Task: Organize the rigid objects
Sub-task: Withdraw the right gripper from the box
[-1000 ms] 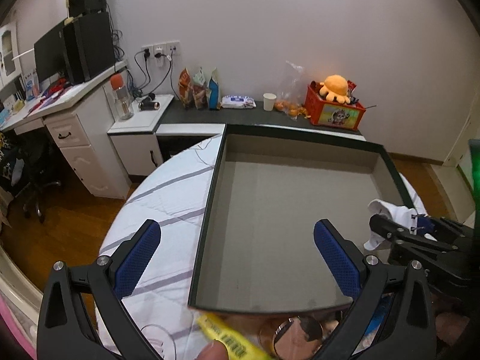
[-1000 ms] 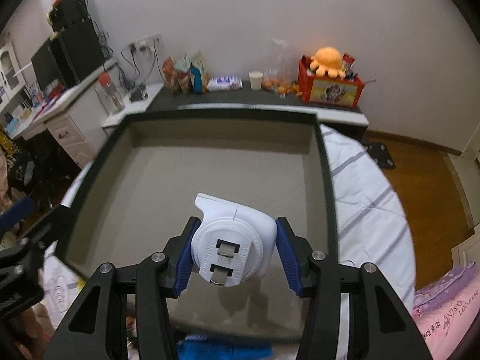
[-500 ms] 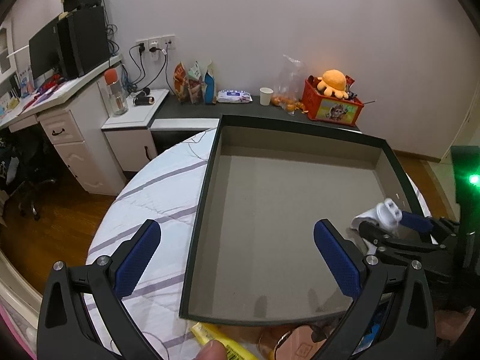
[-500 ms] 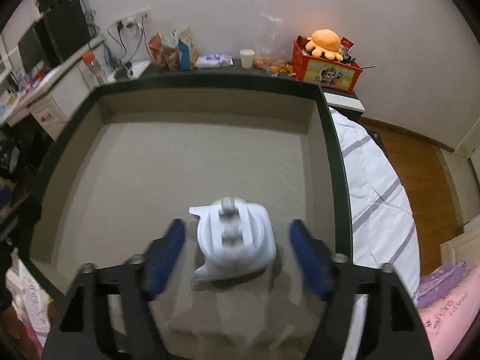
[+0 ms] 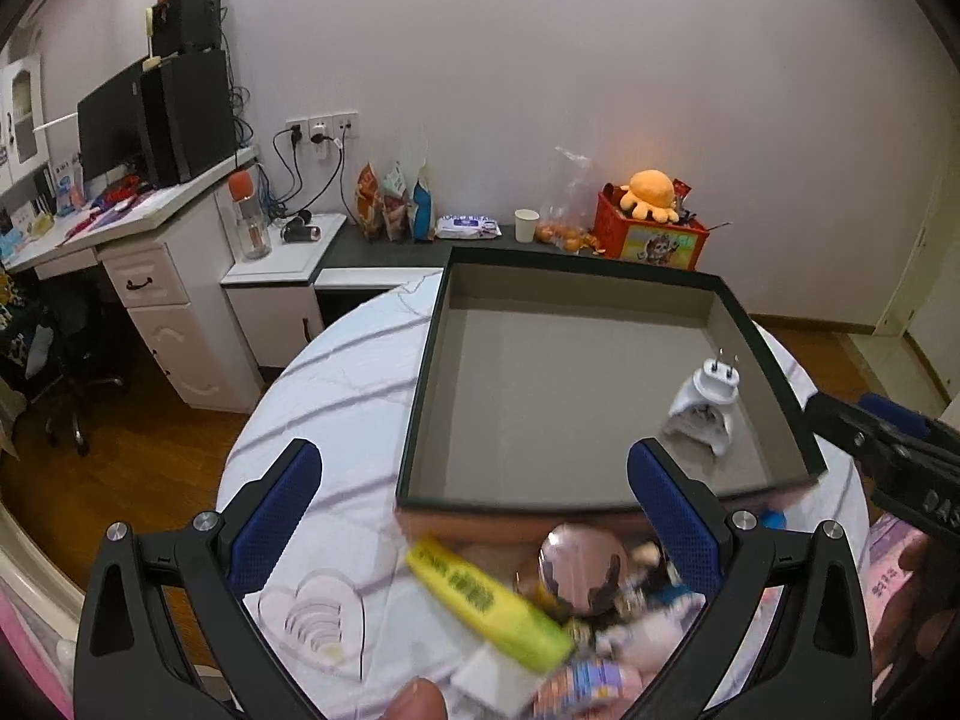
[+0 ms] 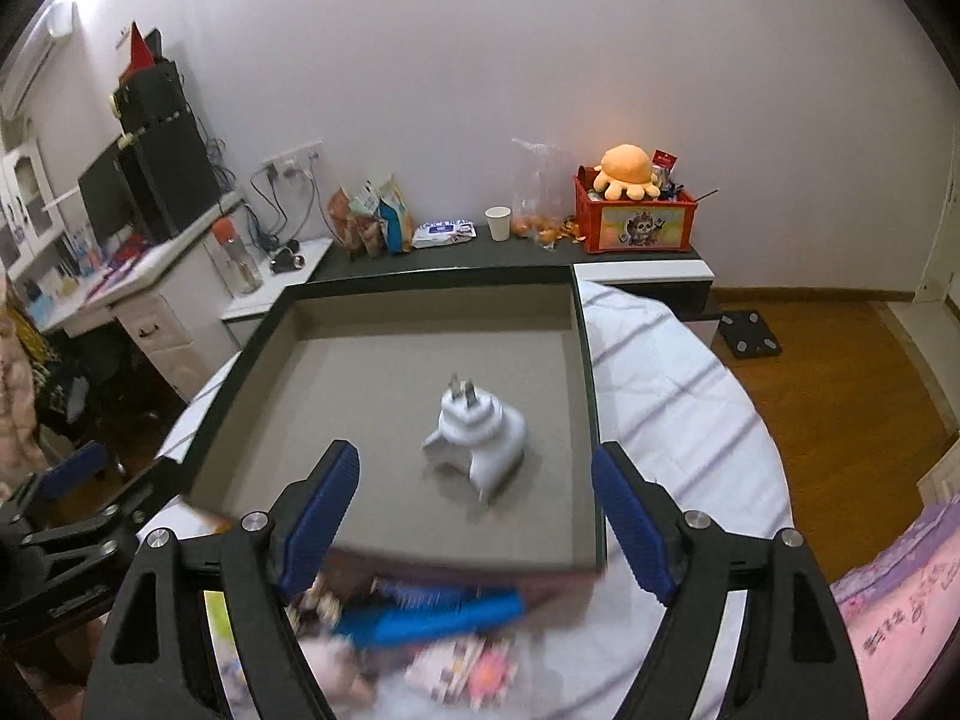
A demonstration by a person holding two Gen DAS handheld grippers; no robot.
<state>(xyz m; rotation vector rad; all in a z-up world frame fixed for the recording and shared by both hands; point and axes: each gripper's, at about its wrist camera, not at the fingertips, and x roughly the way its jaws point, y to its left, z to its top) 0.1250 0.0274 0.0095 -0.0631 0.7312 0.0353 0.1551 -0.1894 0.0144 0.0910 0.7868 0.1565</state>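
An orange plush octopus sits in a red crate.

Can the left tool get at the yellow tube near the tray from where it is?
Probably yes. The left tool is open, and the yellow tube lies on the table just below it, in front of the tray, with nothing over it. The neighbouring clutter crowds its right side.

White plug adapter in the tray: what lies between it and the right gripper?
Only bare grey tray floor separates adapter from right gripper, per right wrist view.
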